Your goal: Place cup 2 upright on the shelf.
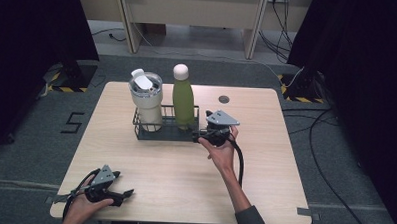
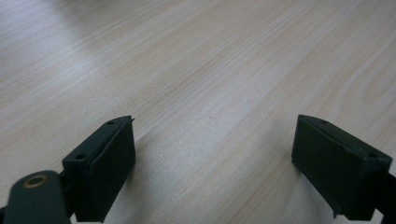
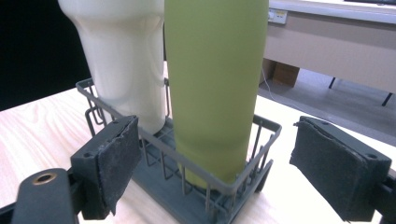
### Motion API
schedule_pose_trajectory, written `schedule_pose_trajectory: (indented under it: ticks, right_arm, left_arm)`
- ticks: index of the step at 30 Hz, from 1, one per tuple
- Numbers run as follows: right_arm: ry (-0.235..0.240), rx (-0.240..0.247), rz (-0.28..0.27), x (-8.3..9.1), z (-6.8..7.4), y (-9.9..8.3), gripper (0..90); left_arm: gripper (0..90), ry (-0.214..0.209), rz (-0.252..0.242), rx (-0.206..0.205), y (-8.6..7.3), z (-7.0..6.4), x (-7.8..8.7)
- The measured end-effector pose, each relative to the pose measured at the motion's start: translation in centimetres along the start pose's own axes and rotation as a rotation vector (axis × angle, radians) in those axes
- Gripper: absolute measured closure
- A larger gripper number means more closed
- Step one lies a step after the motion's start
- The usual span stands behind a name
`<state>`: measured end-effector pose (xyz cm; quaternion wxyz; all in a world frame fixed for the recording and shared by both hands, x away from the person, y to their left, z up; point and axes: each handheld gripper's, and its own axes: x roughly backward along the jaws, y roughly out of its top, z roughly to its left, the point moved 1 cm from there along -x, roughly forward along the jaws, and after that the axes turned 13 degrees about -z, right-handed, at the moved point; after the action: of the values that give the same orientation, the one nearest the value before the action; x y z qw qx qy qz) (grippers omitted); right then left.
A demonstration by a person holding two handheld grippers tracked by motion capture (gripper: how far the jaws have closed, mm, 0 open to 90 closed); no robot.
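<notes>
At the table's near left corner, the left gripper (image 1: pixel 126 193) rests low over the pale wooden table (image 1: pixel 263 194), jaws spread wide with nothing but bare wood grain between them. Farther back stands the dark grey wire basket (image 1: pixel 146 133), holding a cream tumbler with a white lid (image 1: pixel 147 100) on its left and a tall green bottle with a white cap (image 1: pixel 183 99) beside it. The right gripper (image 1: pixel 199 134) sits at the basket's right end, jaws wide apart, straddling its end without gripping it.
</notes>
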<state>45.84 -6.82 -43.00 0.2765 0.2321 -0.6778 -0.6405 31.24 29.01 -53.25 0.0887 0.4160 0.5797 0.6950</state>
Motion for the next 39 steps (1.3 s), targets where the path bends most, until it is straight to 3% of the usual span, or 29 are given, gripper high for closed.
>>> schedule_pose_trajectory:
  ticks: [6, 9, 12, 13, 15, 39]
  right_arm:
    - [0.000, -0.004, -0.011, 1.1, 0.2, -0.2, 15.5]
    - [0.018, -0.038, -0.017, 1.6, 0.5, -0.7, 15.5]
    - [0.014, -0.032, -0.015, 1.8, 0.5, -0.9, 15.6]
    - [0.002, -0.011, -0.005, 1.9, 0.5, -1.2, 15.6]
    - [0.005, -0.033, -0.004, 2.1, 0.3, -1.5, 15.7]
    - [0.005, -0.030, 0.024, 4.0, 0.5, -2.6, 15.6]
  left_arm:
    - [12.8, 0.002, 0.000, 0.000, 0.0, 0.0, 0.0]
    - [12.8, 0.003, -0.001, 0.000, 0.0, 0.0, 0.0]
    - [12.8, 0.002, 0.000, 0.001, 0.0, 0.0, 0.0]
    - [12.8, 0.002, 0.000, 0.001, 0.0, 0.0, 0.0]
    - [12.8, 0.003, -0.001, 0.001, 0.0, 0.0, 0.0]
    - [12.8, 0.003, 0.002, -0.004, 0.0, 0.0, 0.0]
